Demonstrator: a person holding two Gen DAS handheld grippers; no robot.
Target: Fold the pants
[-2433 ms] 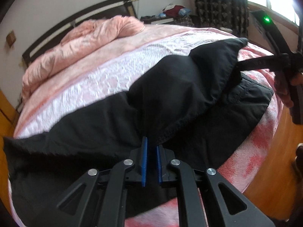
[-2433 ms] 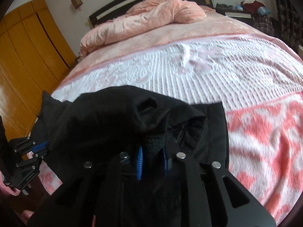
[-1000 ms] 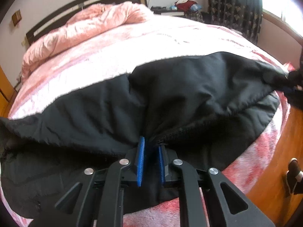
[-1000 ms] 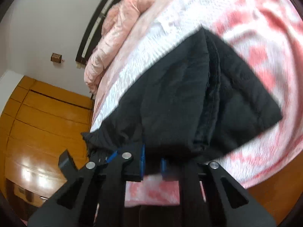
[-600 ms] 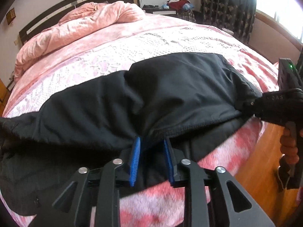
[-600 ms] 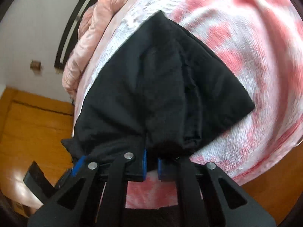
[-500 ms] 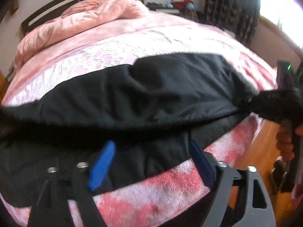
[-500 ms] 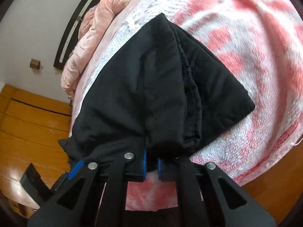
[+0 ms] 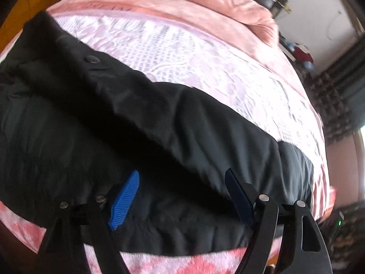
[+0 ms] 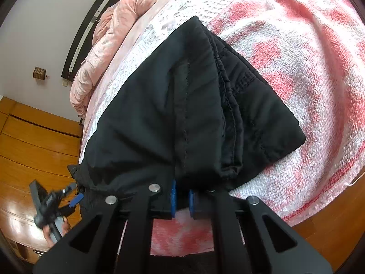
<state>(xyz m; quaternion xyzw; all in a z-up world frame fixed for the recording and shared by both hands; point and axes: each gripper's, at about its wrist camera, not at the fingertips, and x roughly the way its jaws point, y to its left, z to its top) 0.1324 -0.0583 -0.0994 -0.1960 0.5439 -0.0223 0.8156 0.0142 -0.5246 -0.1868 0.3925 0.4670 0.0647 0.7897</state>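
Observation:
Black pants lie folded lengthwise across the foot of a pink bed, one leg on top of the other. My left gripper hovers over them near the front edge, jaws wide apart and closing, the cloth below them and no pad pressing on it. The waist button shows at the far left. In the right wrist view, the leg end of the pants runs into my right gripper, which is shut on the hem. The left gripper appears far left there, held in a hand.
The bed wears a pink and white towel cover, with a bunched pink quilt by the dark headboard. A wooden wardrobe stands left of the bed. Dark curtains hang at the right. Wooden floor runs along the bed's front.
My left gripper let go of the pants edge, opened wide, rolled and swung sideways along the pants toward the waist. The right gripper sank a little and kept its hold.

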